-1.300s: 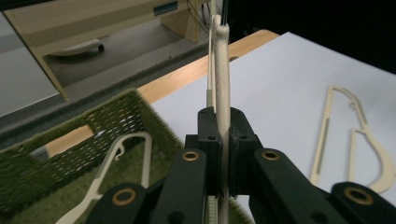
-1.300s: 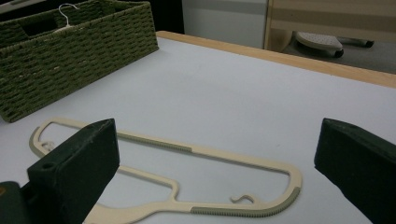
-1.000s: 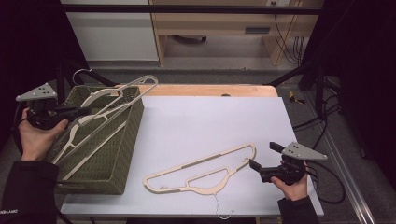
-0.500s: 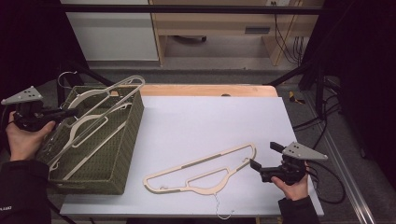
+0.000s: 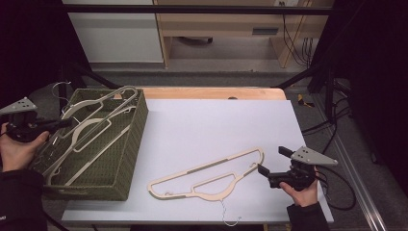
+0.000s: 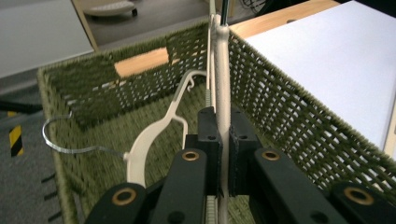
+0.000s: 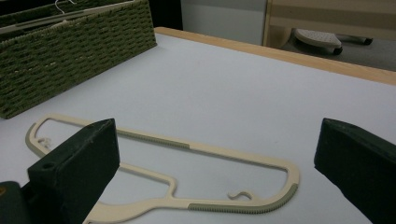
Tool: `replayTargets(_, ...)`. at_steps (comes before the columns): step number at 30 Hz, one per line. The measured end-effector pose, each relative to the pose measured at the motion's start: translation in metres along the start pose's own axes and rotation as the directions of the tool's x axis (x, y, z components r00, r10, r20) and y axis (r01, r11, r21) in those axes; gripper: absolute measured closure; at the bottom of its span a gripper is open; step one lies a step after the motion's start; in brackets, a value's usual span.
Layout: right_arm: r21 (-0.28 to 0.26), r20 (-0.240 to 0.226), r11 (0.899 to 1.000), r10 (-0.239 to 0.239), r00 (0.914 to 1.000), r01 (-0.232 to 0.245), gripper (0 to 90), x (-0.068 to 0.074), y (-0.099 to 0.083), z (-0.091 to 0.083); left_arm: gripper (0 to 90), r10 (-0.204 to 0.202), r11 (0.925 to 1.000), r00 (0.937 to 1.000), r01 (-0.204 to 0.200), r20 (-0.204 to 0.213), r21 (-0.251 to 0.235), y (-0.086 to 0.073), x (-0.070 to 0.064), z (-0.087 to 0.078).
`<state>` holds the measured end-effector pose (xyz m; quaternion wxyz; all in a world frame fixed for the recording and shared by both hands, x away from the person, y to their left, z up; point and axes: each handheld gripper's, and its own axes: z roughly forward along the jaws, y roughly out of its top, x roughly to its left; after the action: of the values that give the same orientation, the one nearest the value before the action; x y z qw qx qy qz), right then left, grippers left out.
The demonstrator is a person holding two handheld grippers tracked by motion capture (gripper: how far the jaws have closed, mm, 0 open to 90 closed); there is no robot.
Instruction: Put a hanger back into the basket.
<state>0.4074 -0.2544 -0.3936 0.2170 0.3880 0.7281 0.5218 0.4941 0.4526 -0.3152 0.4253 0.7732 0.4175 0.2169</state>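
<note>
A green woven basket [image 5: 137, 126] stands at the table's left end with several cream hangers in it. My left gripper [image 5: 65, 123] reaches over its left rim and is shut on the bar of one cream hanger [image 6: 223, 79], which slants up to the basket's far corner [image 5: 126, 91]. Beside it lies a white hanger [image 6: 154, 133] with a wire hook. Another cream hanger [image 5: 207, 175] lies flat on the white table near the front edge. My right gripper [image 5: 272, 160] stands open just right of that hanger's rounded end [image 7: 261, 205], low over the table with nothing between its jaws.
The white tabletop [image 5: 216, 120] has a wooden strip [image 5: 211, 93] along its far edge. A wire hook [image 5: 230, 219] of the flat hanger sticks out at the table's front edge. Cables [image 5: 332, 192] trail off to the right.
My left gripper has moved left and down with its hanger, which now sits lower in the basket. The right gripper and the flat hanger have stayed still.
</note>
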Motion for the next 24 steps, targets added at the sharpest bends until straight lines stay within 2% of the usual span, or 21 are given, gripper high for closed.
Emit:
replayTargets(4,0.004,0.000,1.000,0.000,1.0000,0.000,0.7,0.001,0.000,0.001,86.0,-0.025,0.9996,0.9994,0.025,0.022,0.010,-0.010,-0.003,0.007)
replayTargets(9,0.006,0.001,1.000,0.002,1.0000,-0.002,0.6,0.001,0.000,0.001,85.9,-0.047,0.9975,0.9985,0.046,0.026,0.053,-0.020,-0.011,0.020)
replayTargets(10,0.009,-0.003,1.000,-0.012,0.9999,0.012,0.7,0.000,-0.001,0.001,85.9,-0.046,0.9974,0.9986,0.044,0.025,0.056,-0.021,-0.011,0.021)
replayTargets(16,0.008,-0.008,1.000,-0.009,0.9999,0.009,0.7,0.000,-0.001,0.001,85.6,-0.081,0.9930,0.9960,0.078,0.037,0.089,-0.029,-0.012,0.034)
replayTargets(19,0.004,-0.003,1.000,0.000,1.0000,0.000,0.8,0.001,0.000,0.000,85.2,-0.104,0.9866,0.9936,0.098,0.043,0.130,-0.033,-0.012,0.043)
replayTargets(22,0.003,-0.007,1.000,-0.001,1.0000,0.001,0.9,0.000,0.000,-0.001,84.6,-0.149,0.9788,0.9874,0.139,0.055,0.150,-0.037,-0.007,0.046)
replayTargets(23,0.003,-0.006,1.000,-0.001,1.0000,0.001,0.9,0.000,0.000,-0.001,84.3,-0.173,0.9740,0.9828,0.162,0.063,0.159,-0.039,-0.004,0.047)
replayTargets(24,0.002,-0.005,1.000,0.003,1.0000,-0.003,0.9,0.000,0.000,0.000,83.8,-0.180,0.9680,0.9827,0.169,0.044,0.185,-0.041,-0.003,0.048)
